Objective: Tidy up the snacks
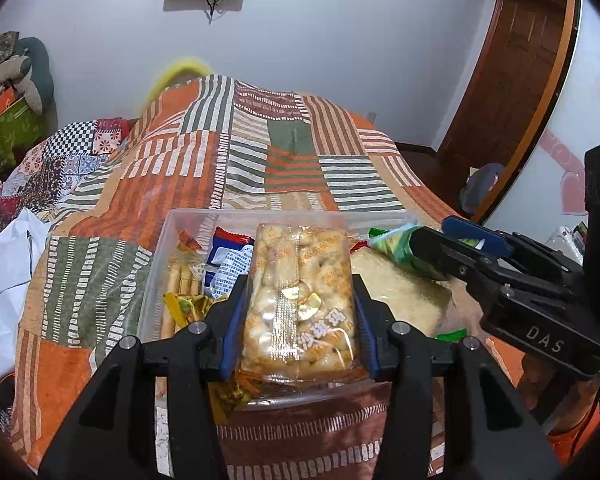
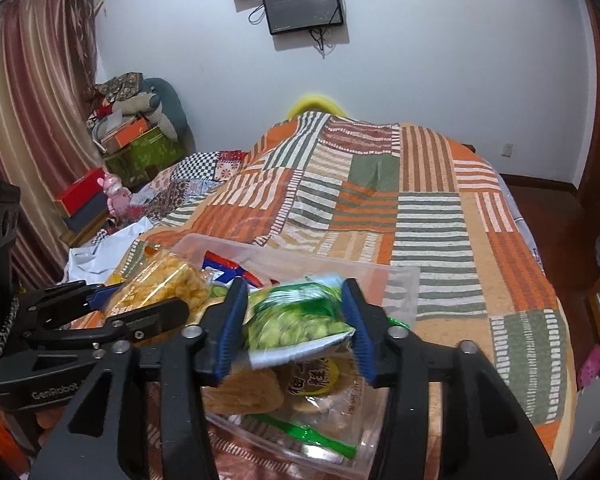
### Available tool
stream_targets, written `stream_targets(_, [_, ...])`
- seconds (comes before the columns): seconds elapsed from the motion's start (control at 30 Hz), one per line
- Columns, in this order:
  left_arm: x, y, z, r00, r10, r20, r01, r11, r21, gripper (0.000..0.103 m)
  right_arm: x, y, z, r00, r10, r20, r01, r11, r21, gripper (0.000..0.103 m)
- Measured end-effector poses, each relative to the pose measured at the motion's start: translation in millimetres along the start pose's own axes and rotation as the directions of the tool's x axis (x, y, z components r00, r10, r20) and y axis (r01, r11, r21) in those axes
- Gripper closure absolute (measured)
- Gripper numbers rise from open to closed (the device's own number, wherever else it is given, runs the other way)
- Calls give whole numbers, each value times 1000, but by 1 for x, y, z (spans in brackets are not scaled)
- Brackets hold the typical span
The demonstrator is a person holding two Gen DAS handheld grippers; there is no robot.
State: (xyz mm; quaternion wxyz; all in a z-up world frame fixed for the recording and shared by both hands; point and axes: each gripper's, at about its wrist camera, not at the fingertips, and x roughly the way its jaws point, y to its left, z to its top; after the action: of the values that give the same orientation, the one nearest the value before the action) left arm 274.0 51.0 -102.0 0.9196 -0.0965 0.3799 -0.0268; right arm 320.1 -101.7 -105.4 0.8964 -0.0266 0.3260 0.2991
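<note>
A patchwork bedspread of orange, green and cream striped squares [image 1: 292, 152] covers the bed that spreads out ahead of and beneath both grippers. On it, directly below and in front of the two sets of fingers, sits a clear rectangular plastic bin [image 1: 168, 240] holding mixed snack packets.

The left gripper [image 1: 298, 312], black with blue finger pads, is closed part-way onto a clear-wrapped block of puffed golden rice cake printed with orange characters [image 1: 300, 288]. The block stands lengthwise between the pads, pinched on both long sides, above the bin's near half. To the left of it in the bin lie pale biscuit sticks in a clear wrapper [image 1: 180, 280] and a red, white and blue packet [image 1: 230, 256].

The right gripper [image 2: 296, 322], of the same build, is closed part-way onto a green and white bag of green peas [image 2: 296, 316], held crumpled between its pads just above the bin. Beneath that bag lie a round yellow-labelled cake in clear wrap [image 2: 316, 376] and a tan flat cake [image 2: 244, 392]; a thin green wrapper [image 2: 312, 436] lies nearest the wrist.

In the right wrist view, the left gripper and its rice cake appear to the left, just beside the pea bag.
</note>
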Motion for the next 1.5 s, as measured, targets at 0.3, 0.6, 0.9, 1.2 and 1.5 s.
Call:
stream_targets(0.3, [-22,-6,-4,999,-9,39,9,1000,10,43,-19,-2,-3,1000,-1,24,1,1000,-5,49])
stream_targets(0.6, [-77,-16,-9,991,0,135,-5,999,36,43,-62,1,-5,996,22,87,-22,1000,-1,49])
stream_targets(0.9, [-162,-42,-23,953,-4,303,-25,995,92,41,-133,20,-10,978,38,207,-34,999,-22,48])
stream_targets(1.2, [-219,-57,-43,907,-24,420,-17,996,92,29,-183,40,-23,949,72,308,-64,997,-37,39])
stream_targets(1.5, [-236,-58,-59,886,13,463,-48,997,63,17,-195,51,-32,937,64,345,-47,997,-58,29])
